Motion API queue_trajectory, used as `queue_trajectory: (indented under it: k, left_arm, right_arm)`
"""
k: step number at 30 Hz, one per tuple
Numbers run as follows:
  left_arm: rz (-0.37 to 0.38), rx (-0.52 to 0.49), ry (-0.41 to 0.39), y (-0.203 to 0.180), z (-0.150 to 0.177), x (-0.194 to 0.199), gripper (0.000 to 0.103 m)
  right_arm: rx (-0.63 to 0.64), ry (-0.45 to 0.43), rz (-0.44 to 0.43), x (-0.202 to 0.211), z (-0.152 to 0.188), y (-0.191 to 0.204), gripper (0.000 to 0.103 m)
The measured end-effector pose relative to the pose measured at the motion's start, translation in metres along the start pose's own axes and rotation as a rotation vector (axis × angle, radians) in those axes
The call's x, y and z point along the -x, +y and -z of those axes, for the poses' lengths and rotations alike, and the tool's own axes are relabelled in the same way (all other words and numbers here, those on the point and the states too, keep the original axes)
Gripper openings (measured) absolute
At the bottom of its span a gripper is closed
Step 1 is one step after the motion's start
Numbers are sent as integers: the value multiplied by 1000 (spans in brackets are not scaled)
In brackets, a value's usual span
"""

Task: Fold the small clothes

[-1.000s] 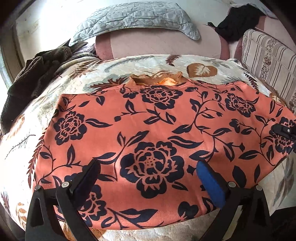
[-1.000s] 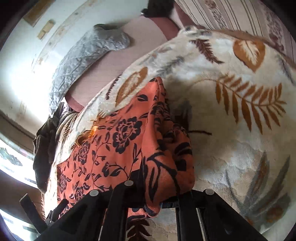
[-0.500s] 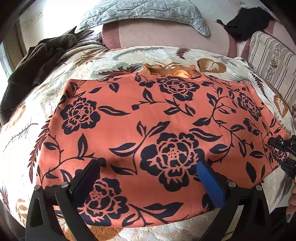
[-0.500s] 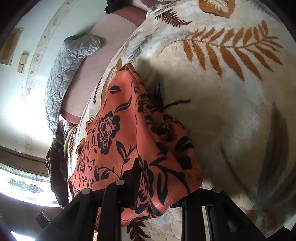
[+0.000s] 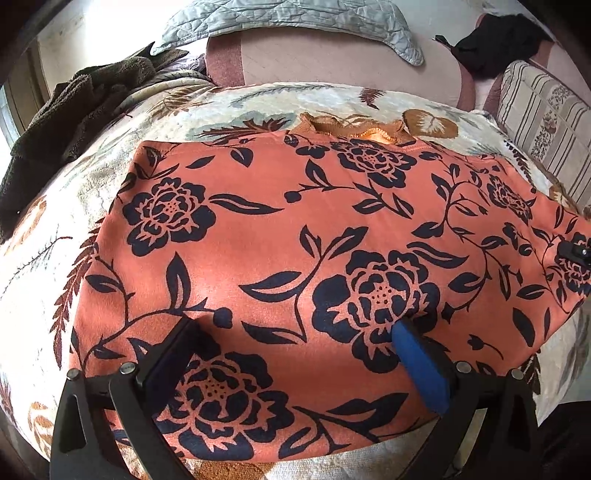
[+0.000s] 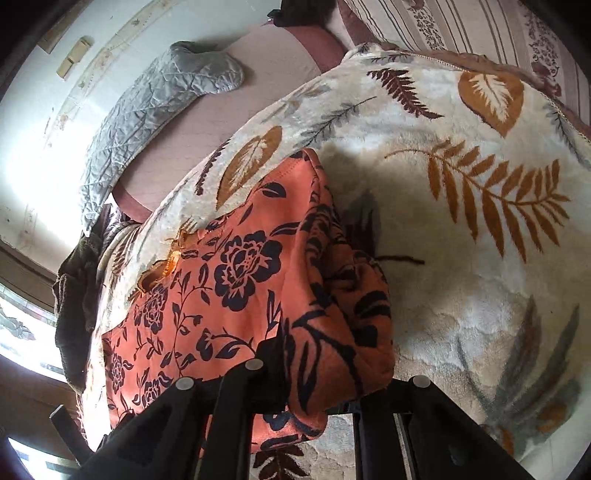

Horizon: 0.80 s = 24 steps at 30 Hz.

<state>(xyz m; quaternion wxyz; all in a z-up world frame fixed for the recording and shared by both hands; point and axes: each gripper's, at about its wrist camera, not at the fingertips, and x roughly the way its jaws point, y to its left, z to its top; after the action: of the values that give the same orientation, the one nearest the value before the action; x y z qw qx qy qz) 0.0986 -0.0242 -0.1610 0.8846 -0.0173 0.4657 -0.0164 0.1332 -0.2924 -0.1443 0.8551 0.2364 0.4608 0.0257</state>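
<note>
Clamping down on a bunched edge of the orange floral garment (image 6: 258, 280), the right gripper (image 6: 306, 384) had its jaws all but closed, having just narrowed again with a thick wad of the cloth caught between them, the fabric spilling over the fingers in a rounded lump. That pinch lifted the garment's side edge a little off the bed, which I took as the start of turning that side inward for a fold. Over the near hem, the left gripper (image 5: 295, 343) stood wide apart, its dark pad (image 5: 173, 354) and its blue pad (image 5: 417, 365) set well apart above the cloth with nothing caught between them; whether the tips pressed the fabric I could not tell. It seemed to be placed there to pin or take the lower hem while the other side was worked. In the left wrist view a small black part of the right gripper showed at the garment's far right edge. The garment itself lay spread almost flat, print upward, across the leaf-patterned blanket (image 5: 258, 99) that covered the bed, its neckline (image 5: 354, 127) turned away from the person and showing a lighter lining. Beyond it ran a pinkish headboard (image 5: 332, 59) with a grey quilted cover (image 5: 288, 18) draped on top, a dark brown towel-like heap (image 5: 74, 110) at the left, a black cloth (image 5: 498, 37) and a striped cushion (image 5: 543, 110) at the right.
</note>
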Motion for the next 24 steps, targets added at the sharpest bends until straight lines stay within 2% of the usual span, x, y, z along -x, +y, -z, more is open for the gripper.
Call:
queue_trajectory:
  k: [2, 5, 8, 11, 13, 15, 18, 19, 22, 24]
  left_arm:
    - [27, 23, -12, 8, 0, 6, 103]
    - [53, 108, -61, 33, -4, 26, 103]
    - [73, 216, -136, 77, -10, 49, 103]
    - [54, 342, -203, 131, -8, 61, 103]
    - [23, 410, -217, 164, -4, 60, 103]
    - [1, 471, -218, 189, 3, 53, 103]
    - [5, 563, -180, 216, 12, 38, 103]
    - [13, 587, -176, 222, 15, 35, 103]
    - [3, 601, -200, 229, 19, 37, 103]
    - [9, 607, -217, 234, 20, 40, 103]
  right_arm:
    - [30, -12, 22, 2, -1, 9, 11]
    - [126, -76, 0, 22, -1, 44, 11]
    - [314, -136, -51, 42, 12, 118, 10]
    - [512, -161, -129, 48, 50, 197, 10]
    - [611, -124, -184, 35, 85, 237, 10]
    - [695, -40, -201, 4, 123, 265, 10]
    - [758, 183, -152, -73, 171, 276, 10]
    - [755, 218, -129, -90, 178, 275, 11]
    - [729, 175, -172, -68, 163, 282, 10]
    - [745, 112, -194, -41, 149, 293, 10]
